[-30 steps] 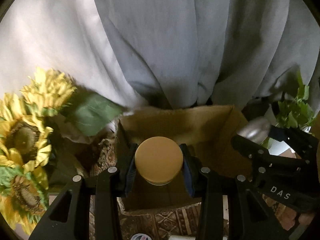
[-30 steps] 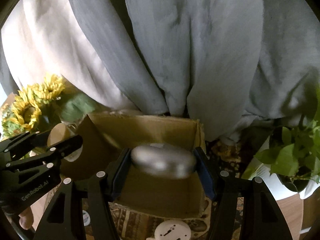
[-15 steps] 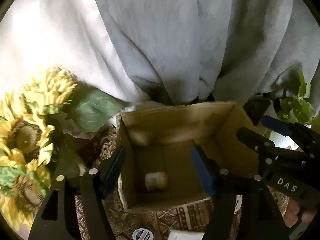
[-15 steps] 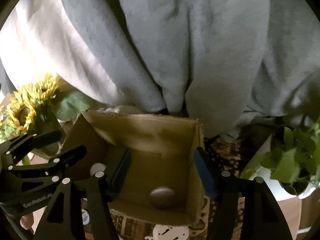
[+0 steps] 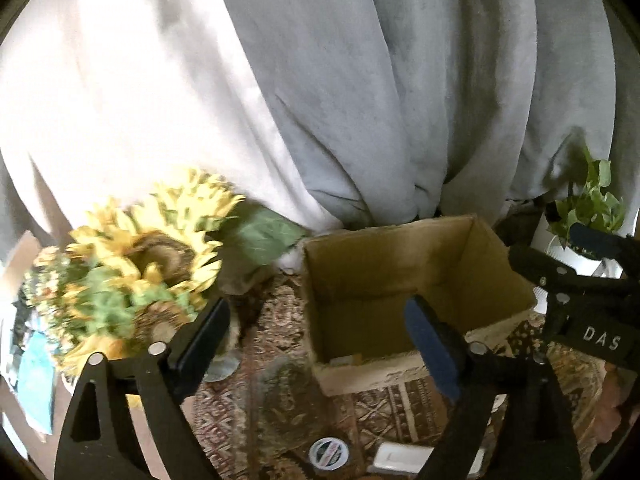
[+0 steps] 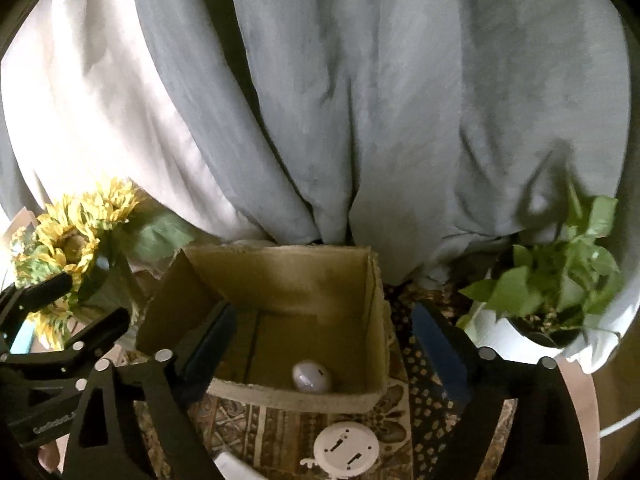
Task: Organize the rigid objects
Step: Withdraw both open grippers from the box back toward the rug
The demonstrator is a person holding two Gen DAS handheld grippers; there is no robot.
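An open cardboard box (image 5: 408, 264) (image 6: 280, 276) stands on a patterned cloth. In the right wrist view a silvery egg-shaped object (image 6: 312, 376) lies on its floor near the front wall. My left gripper (image 5: 316, 328) is open and empty, in front of the box's left corner. My right gripper (image 6: 324, 332) is open and empty, in front of the box. In the left wrist view the box floor is mostly hidden by its front wall. A round white disc (image 6: 346, 448) and a round labelled lid (image 5: 329, 449) lie on the cloth in front of the box.
Sunflowers (image 5: 152, 252) (image 6: 72, 236) stand left of the box. A potted green plant (image 6: 560, 284) (image 5: 592, 204) stands to its right. Grey curtains (image 6: 360, 100) hang behind. A white flat object (image 5: 404, 456) lies on the cloth near the bottom edge.
Both grippers opened and let go: the round tan-lidded jar and the silvery egg-shaped object dropped into the box. Both grippers then pulled back, the left one swinging leftward.
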